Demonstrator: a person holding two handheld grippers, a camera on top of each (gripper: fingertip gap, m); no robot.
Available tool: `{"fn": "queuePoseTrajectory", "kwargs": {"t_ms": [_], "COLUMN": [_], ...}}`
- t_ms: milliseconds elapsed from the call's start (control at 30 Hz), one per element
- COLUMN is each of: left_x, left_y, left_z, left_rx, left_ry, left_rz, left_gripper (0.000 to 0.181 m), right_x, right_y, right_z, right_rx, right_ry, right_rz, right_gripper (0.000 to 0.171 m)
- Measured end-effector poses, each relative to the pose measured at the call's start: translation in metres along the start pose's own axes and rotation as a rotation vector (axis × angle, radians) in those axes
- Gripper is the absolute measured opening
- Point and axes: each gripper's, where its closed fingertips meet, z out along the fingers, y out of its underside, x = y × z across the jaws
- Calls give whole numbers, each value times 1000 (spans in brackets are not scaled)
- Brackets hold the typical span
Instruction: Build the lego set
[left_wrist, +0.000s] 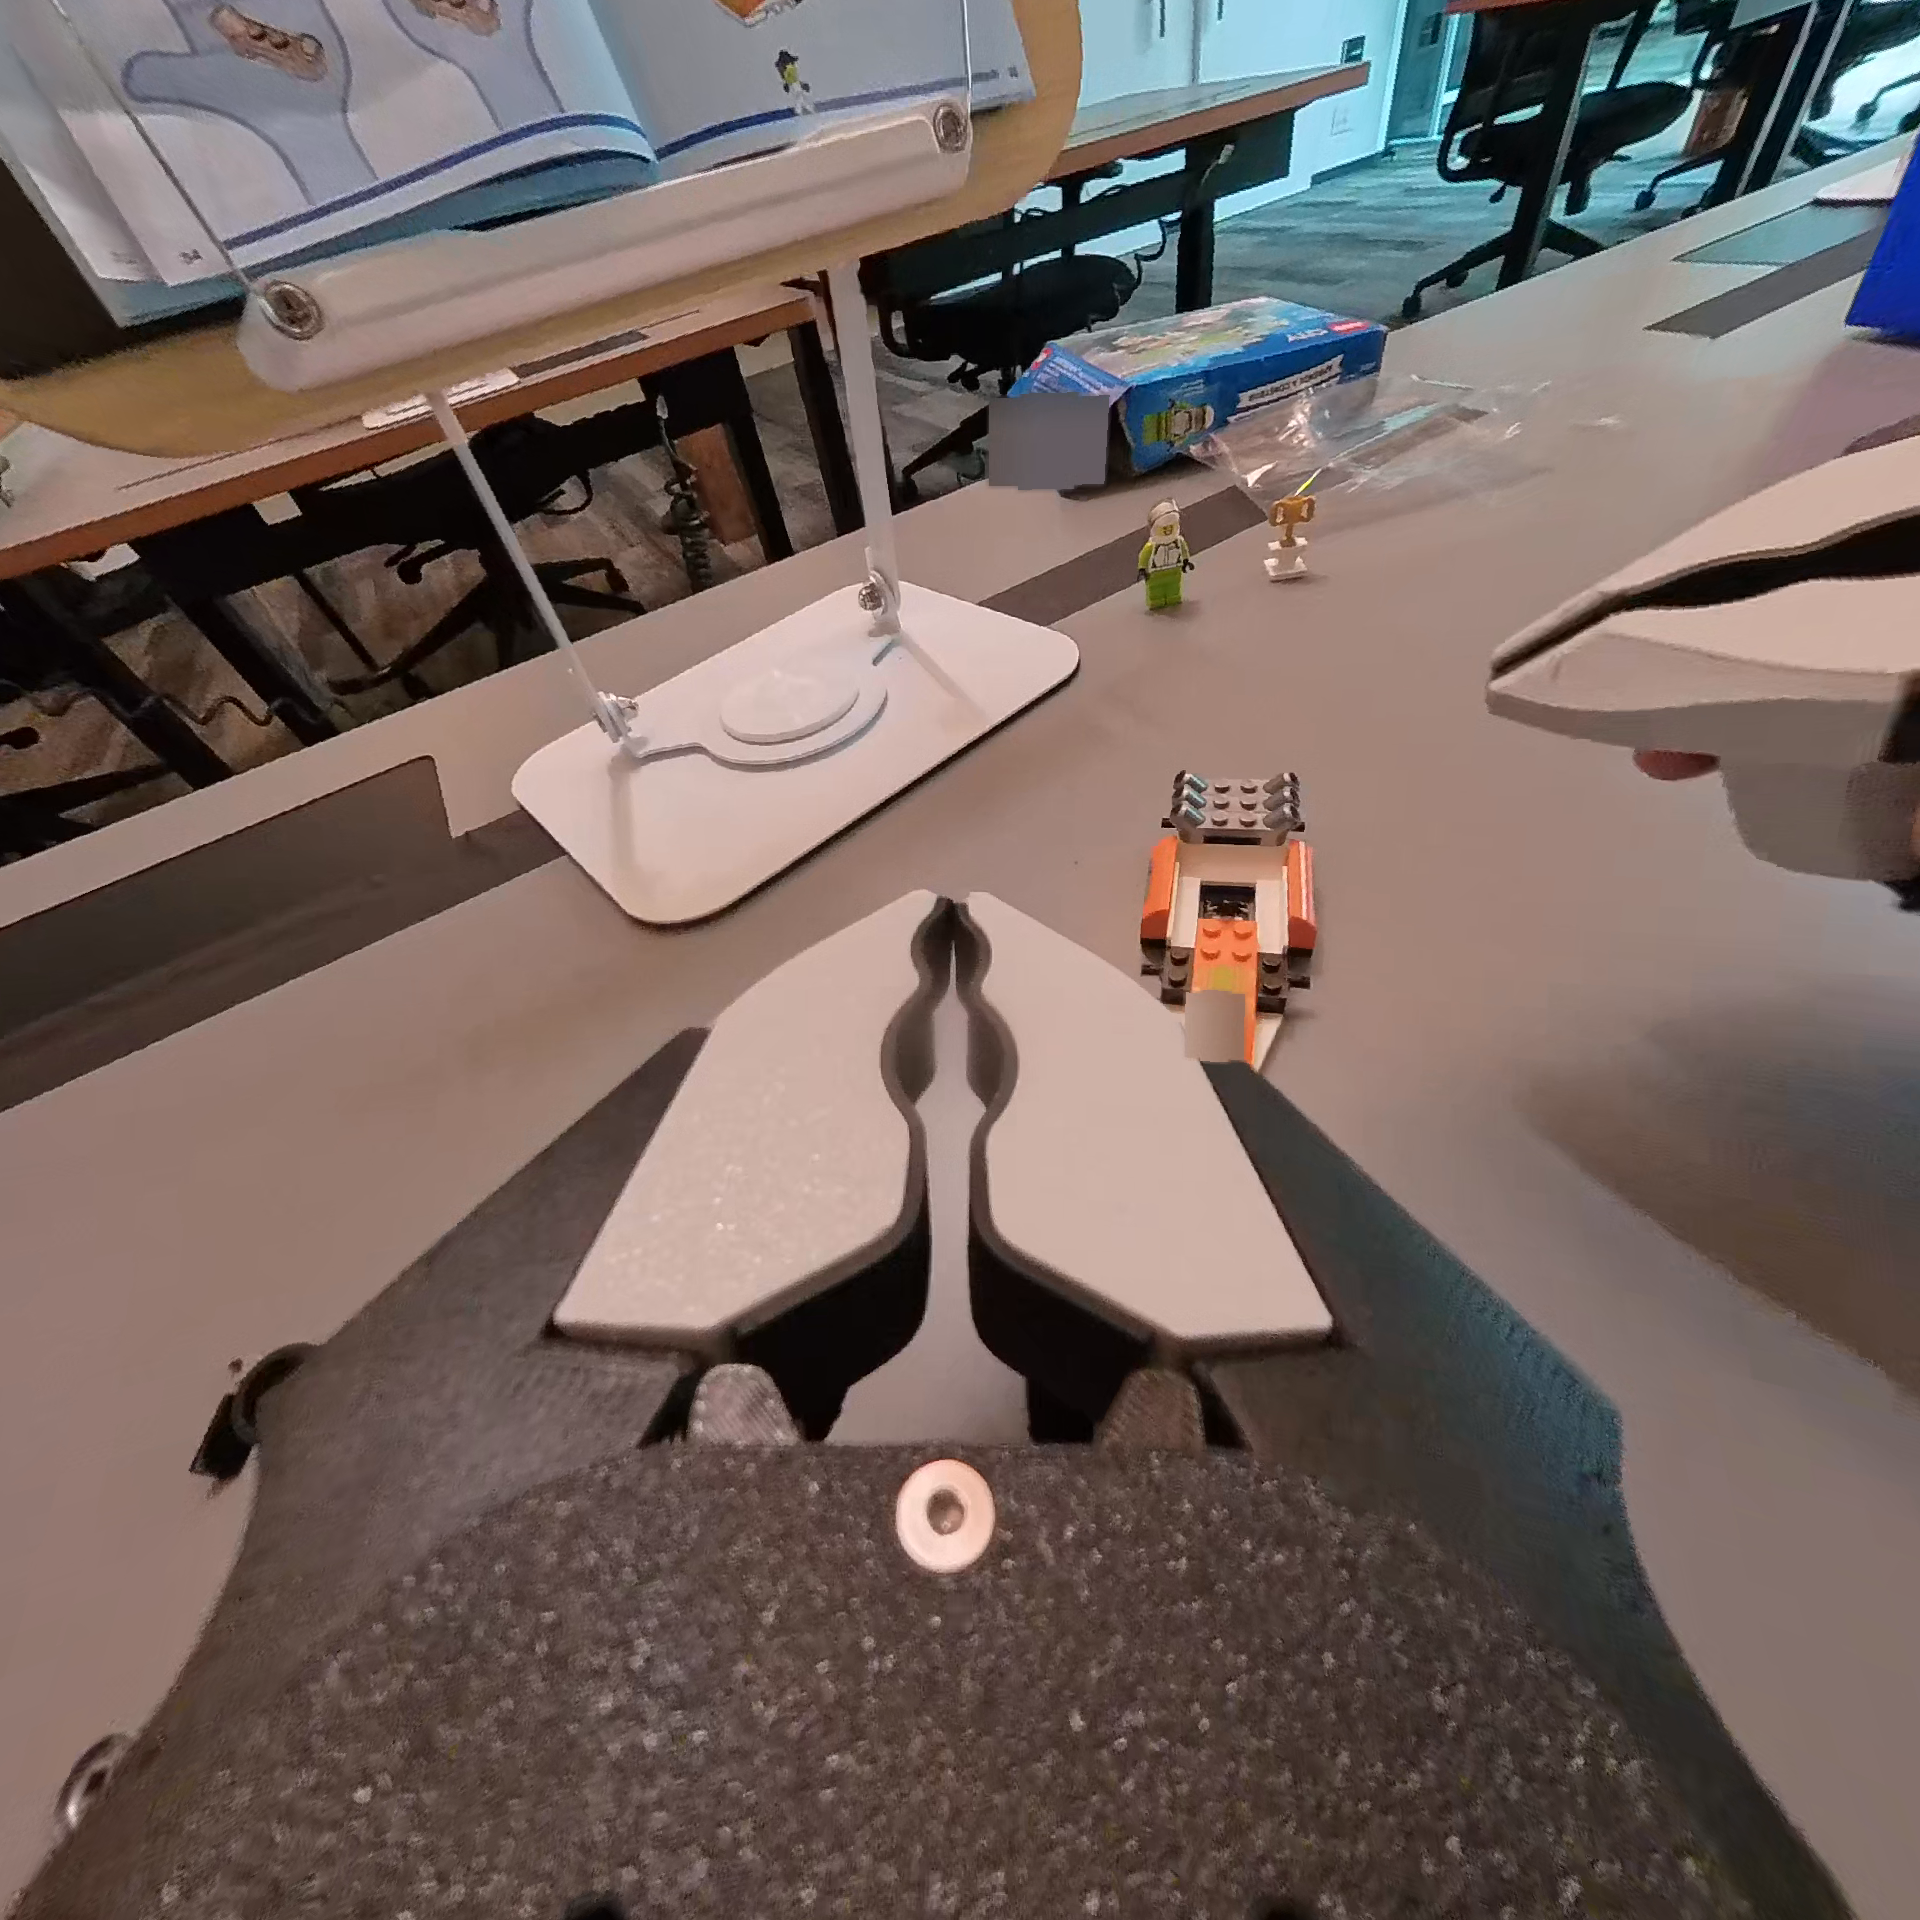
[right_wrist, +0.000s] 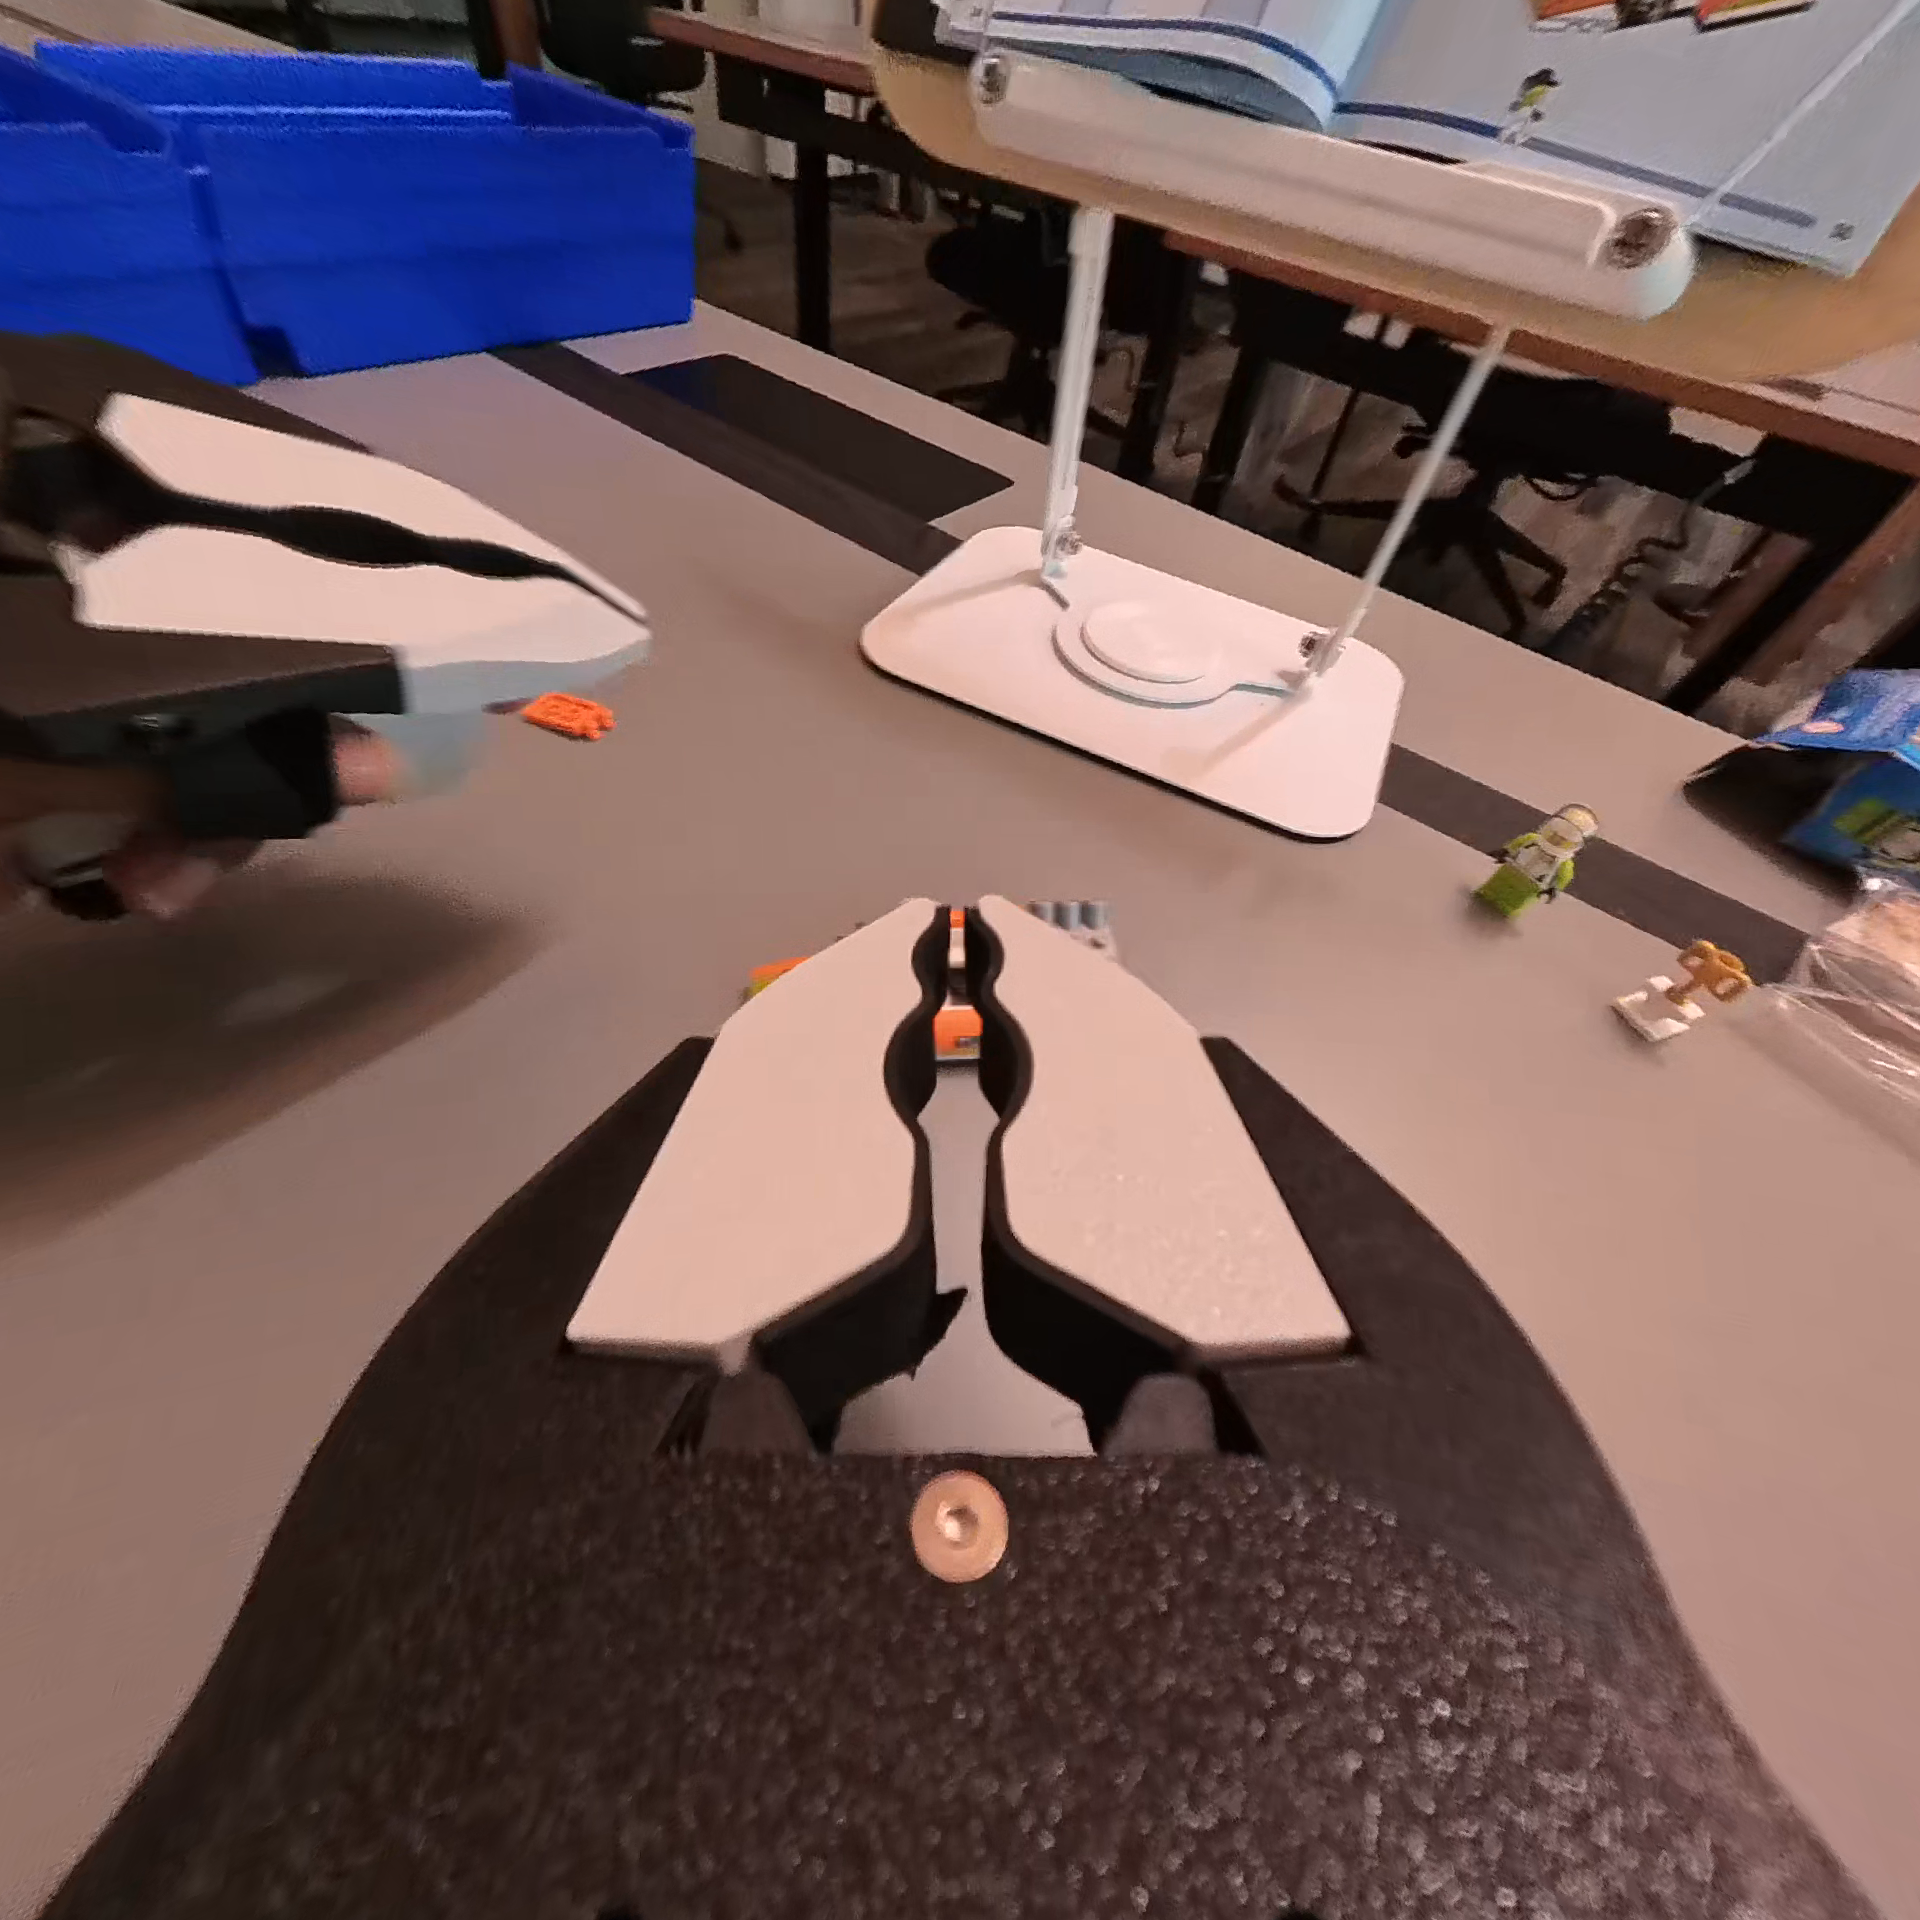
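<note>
While both tools hang above the grey table (left_wrist: 1455, 1091), the orange and white lego car (left_wrist: 1226, 914) sits on it, and it serves as the landmark for everything else. Just left of the car, the left gripper (left_wrist: 953, 914) has its 2 fingers pressed together at the tips, holding nothing. Right of the car and raised off the table, the right gripper (left_wrist: 1501, 665) is likewise closed with its tips meeting; in its own wrist view the car shows only through the narrow slot between the fingers (right_wrist: 831, 1091), lying beneath them. Beyond the car stand a green minifigure (left_wrist: 1166, 556) and a small gold trophy (left_wrist: 1288, 535), with a blue box (left_wrist: 1205, 390) farther back. Left of the car rests the white base of a book stand (left_wrist: 790, 748). Well to the car's far left, in the right wrist view, lies 1 loose orange plate (right_wrist: 566, 715).
</note>
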Motion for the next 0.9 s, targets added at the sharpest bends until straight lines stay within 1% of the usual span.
{"fn": "queuePoseTrajectory", "kwargs": {"t_ms": [67,133,167,233,267,333,367,400,433,500,633,767,900], "left_x": [0,-1,0,0,-1,-2,-2,-3,-7,-8,-11,-19,-27], "left_y": [-3,-8,-10,-15,-17,-20,-22,-23,-24,-21,-17,-13,-17], "left_z": [-5,-9,-10,-11,-12,-11,-10,-8,-6,-2,2,2,0], "left_rx": [16,38,48,60,70,84,95,116,129,123,146,142,159], "left_ry": [11,21,30,41,40,41,50,49,24,23,22,-5,-36], "left_rz": [-16,-33,-42,-62,-72,-78,-77,-67,-50,-23,-21,-48,-68], "left_gripper": [0,0,2,12,15,18,14,6,0,0,0,0,0], "right_x": [12,24,29,36,38,39,40,40,41,40,37,37,42], "right_y": [5,8,9,8,7,5,4,3,2,1,-1,-3,-4], "right_z": [1,0,0,-2,-3,-5,-6,-6,-6,-5,-4,-5,-4], "right_rx": [13,29,40,59,66,79,81,86,89,94,103,114,121], "right_ry": [29,44,46,43,37,39,50,58,67,74,75,78,99], "right_rz": [15,56,87,142,149,115,88,61,39,11,-1,8,37], "right_gripper": [4,13,19,28,25,8,3,0,0,1,8,8,8]}}
